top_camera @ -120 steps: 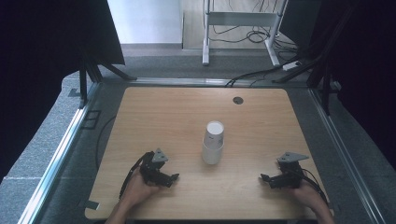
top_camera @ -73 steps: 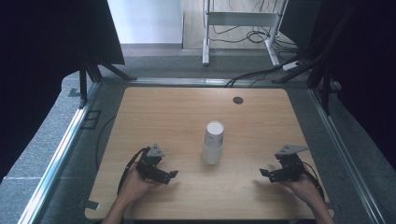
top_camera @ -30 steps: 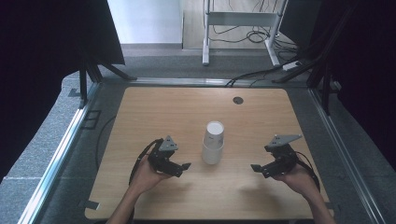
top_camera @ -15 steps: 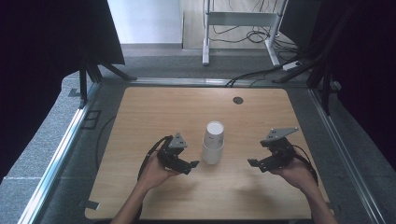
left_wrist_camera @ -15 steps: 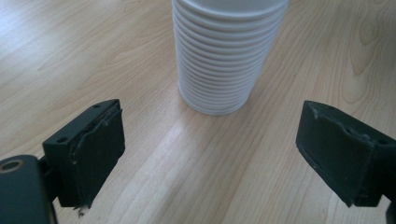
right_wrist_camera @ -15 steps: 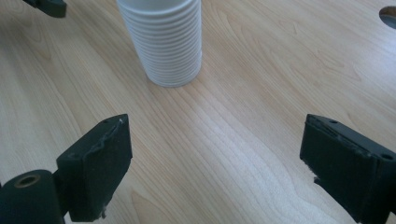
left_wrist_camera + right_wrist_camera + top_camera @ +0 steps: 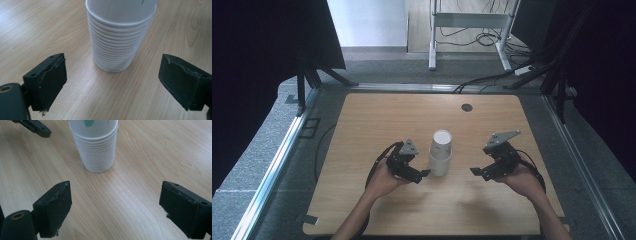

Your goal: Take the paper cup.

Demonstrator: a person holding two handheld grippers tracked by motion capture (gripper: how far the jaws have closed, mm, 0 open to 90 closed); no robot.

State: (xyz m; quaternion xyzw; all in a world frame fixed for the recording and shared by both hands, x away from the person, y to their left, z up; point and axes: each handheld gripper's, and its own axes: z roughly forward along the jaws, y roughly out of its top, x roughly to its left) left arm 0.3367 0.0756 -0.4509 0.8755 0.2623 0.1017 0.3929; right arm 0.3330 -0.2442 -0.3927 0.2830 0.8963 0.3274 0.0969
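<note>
A single stack of paper cups (image 7: 441, 159) stands upside down near the middle of the wooden counter (image 7: 362, 125), bases up and rims down, a placing that leaves its ribbed side free to be taken from either flank. I bring my left hand-held gripper (image 7: 421, 174) in from one side and my right hand-held gripper (image 7: 476, 171) in from the other, so that the stack sits between the two. Both stand open and empty: through the left gripper view the two black jaws frame the stack (image 7: 117, 45) with bare wood between, the stack just ahead and not yet touched; through the right gripper view the stack (image 7: 96, 150) lies farther off, and those jaws have just been closing a little with nothing between them. The tip of my left tool (image 7: 35, 127) shows beyond it. I judge the approach from both sides as a way to steady the lower cups while the top one is pulled off. The count: one stack, roughly fifteen rims showing on its side; two grippers; one small dark grommet hole (image 7: 467, 107) at the far edge.
</note>
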